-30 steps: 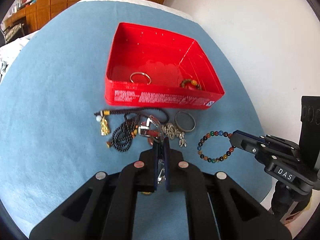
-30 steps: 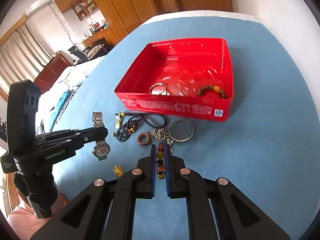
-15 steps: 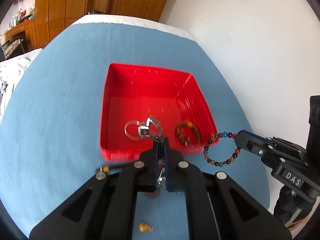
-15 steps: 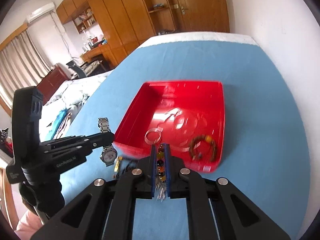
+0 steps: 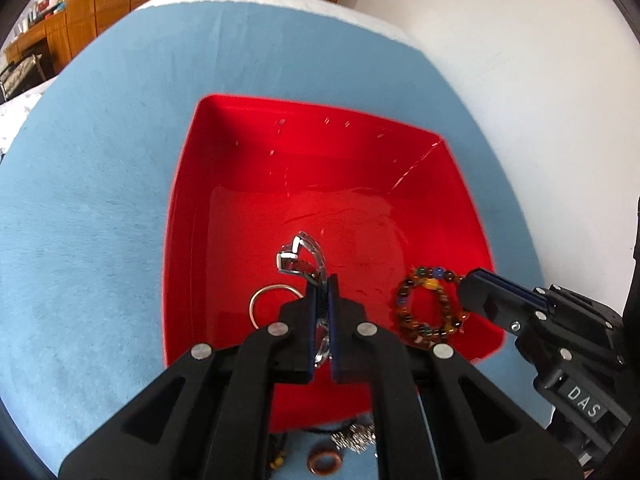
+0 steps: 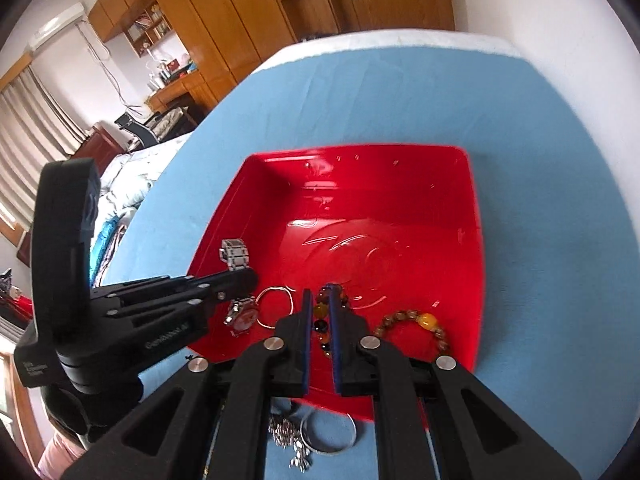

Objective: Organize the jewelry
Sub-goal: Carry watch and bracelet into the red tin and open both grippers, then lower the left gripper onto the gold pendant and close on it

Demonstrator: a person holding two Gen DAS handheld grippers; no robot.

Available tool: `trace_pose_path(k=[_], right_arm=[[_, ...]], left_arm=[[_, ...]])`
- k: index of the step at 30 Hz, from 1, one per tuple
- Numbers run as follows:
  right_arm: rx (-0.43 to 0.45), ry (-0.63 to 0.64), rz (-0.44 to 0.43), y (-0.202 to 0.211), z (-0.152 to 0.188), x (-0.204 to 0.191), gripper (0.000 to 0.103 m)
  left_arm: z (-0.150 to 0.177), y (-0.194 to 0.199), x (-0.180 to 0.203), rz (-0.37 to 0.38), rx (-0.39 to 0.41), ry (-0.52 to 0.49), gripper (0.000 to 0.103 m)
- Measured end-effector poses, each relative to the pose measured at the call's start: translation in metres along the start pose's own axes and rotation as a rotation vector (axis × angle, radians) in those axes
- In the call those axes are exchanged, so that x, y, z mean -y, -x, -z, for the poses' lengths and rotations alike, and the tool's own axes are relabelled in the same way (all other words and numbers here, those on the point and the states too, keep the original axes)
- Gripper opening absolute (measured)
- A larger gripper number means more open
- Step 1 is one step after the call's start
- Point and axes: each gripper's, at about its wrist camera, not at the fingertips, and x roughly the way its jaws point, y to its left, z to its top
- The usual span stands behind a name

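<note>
A red box (image 5: 184,216) stands on the blue cloth; it also shows in the right wrist view (image 6: 476,240). My left gripper (image 5: 322,284) is shut on a silver watch (image 5: 298,258) and holds it over the box. The same watch (image 6: 236,256) hangs from the left gripper (image 6: 250,278) in the right wrist view. My right gripper (image 6: 320,300) is shut on a multicoloured bead bracelet (image 6: 322,320), over the box's near side; the bracelet (image 5: 430,276) also shows in the left wrist view. In the box lie a silver ring bangle (image 5: 260,300) and a brown bead bracelet (image 6: 416,322).
In front of the box on the cloth lie a silver bangle (image 6: 328,434), a silver chain cluster (image 6: 286,438), a brown ring (image 5: 325,462) and dark beads (image 5: 280,446). A white wall (image 5: 520,80) lies to the right. Wooden cabinets (image 6: 280,8) stand behind.
Both grippers lifted their pieces off the cloth and carried them forward. The watch and the multicoloured bracelet now hang over the inside of the red box.
</note>
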Motion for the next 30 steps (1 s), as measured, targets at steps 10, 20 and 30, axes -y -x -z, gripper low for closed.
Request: trace_pose_path(k=[10,20,30], right_arm=[[-0.014,-0.053,0.062,-0.019,0.002,0.028,0.015],[0.032,-0.024,0.041,0.027,0.045,0.02,0.015],[-0.01,-0.019,0.005,0.041,0.092,0.006,0.016]], left_arm=[[0.003,0.006,-0.005,0.019,-0.015,-0.008,0.008],[0.06,0.083,-0.016,-0.054,0.088,-0.052,0.029],[0.112,0.106,-0.031,-0.122,0.085,-0.032,0.038]])
